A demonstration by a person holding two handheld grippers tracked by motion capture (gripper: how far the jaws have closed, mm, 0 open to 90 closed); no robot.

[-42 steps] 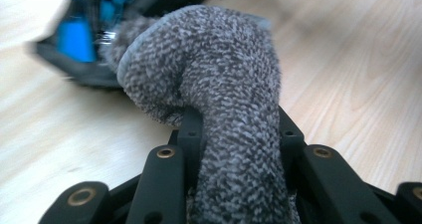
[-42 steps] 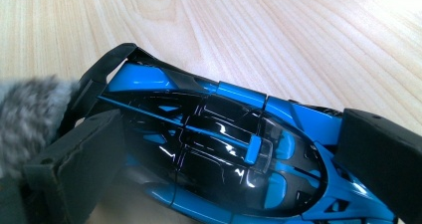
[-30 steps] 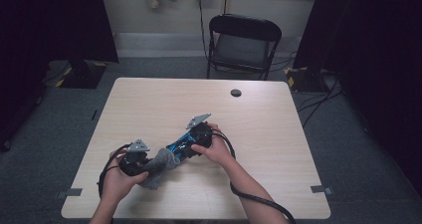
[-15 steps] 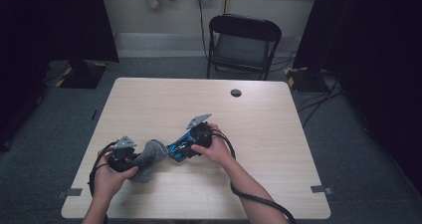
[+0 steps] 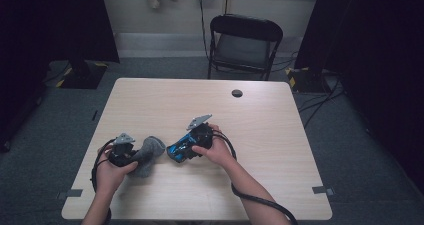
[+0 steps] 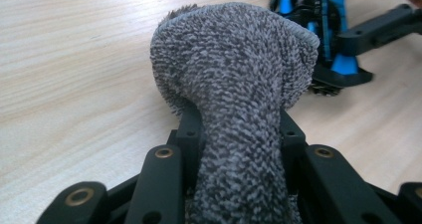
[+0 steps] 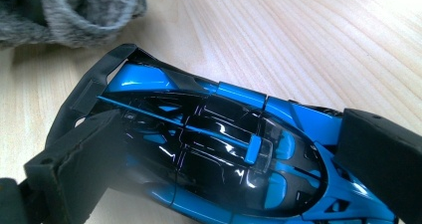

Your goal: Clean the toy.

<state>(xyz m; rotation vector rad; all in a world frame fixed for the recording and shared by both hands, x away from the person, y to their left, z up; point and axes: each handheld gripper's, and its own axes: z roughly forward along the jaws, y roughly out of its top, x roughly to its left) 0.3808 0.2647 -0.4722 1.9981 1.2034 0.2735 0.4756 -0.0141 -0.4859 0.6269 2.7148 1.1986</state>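
A pale wood worktop [image 5: 280, 150] stands on grey carpet [image 5: 360, 150]. At twelve o'clock a black folding chair [image 5: 243, 45] faces a light wall [image 5: 150, 20]. Dark curtains [image 5: 50, 25] hang at ten and two o'clock.

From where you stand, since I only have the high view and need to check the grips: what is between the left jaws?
Observer: A grey terry cloth, bunched and pinched between the left gripper's jaws.
Operator: And the right one?
Observer: The right gripper's jaws clamp a blue and black toy car across its body.
Operator: Do cloth and car touch?
Observer: No, bare table shows between them in the right gripper view.
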